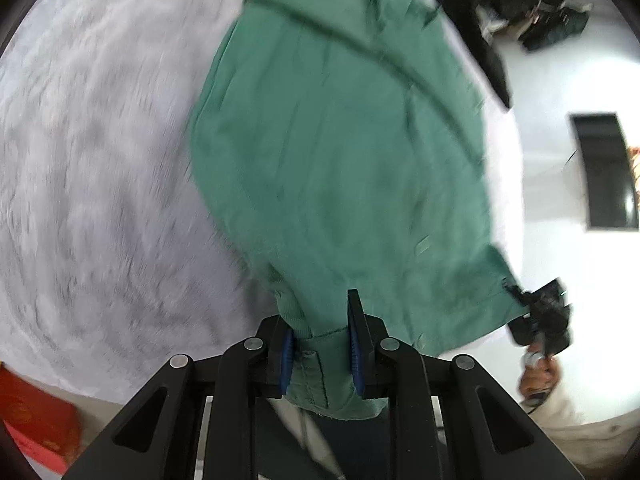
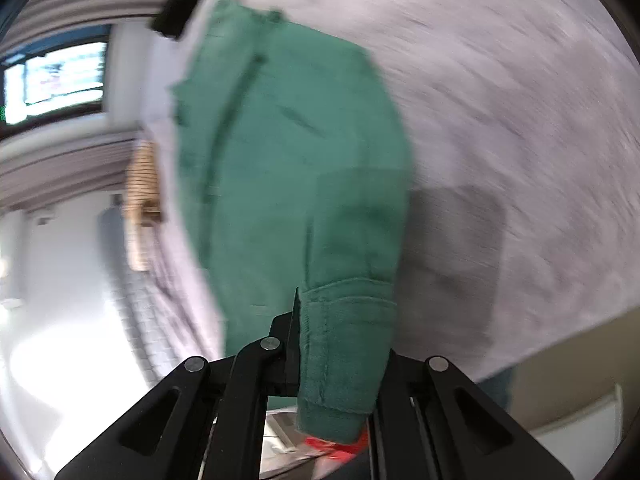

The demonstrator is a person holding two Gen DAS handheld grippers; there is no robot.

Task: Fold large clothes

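A large green garment (image 1: pixel 340 152) hangs stretched between my two grippers above a pale grey bed surface (image 1: pixel 100 160). My left gripper (image 1: pixel 320 344) is shut on one green hem corner, cloth bunched between its blue pads (image 1: pixel 286 354). In the left wrist view my right gripper (image 1: pixel 540 316) shows at the garment's far corner, held by a hand. In the right wrist view my right gripper (image 2: pixel 336 344) is shut on a thick folded green hem (image 2: pixel 348 340); the garment (image 2: pixel 288 160) hangs ahead over the grey surface (image 2: pixel 520 120). Both views are motion-blurred.
A pile of dark clothes (image 1: pixel 516 12) lies at the far edge of the bed. A red box (image 1: pixel 36 420) sits low left of the bed. White walls, a dark window (image 1: pixel 604 172) and a bright window (image 2: pixel 56 76) surround the bed.
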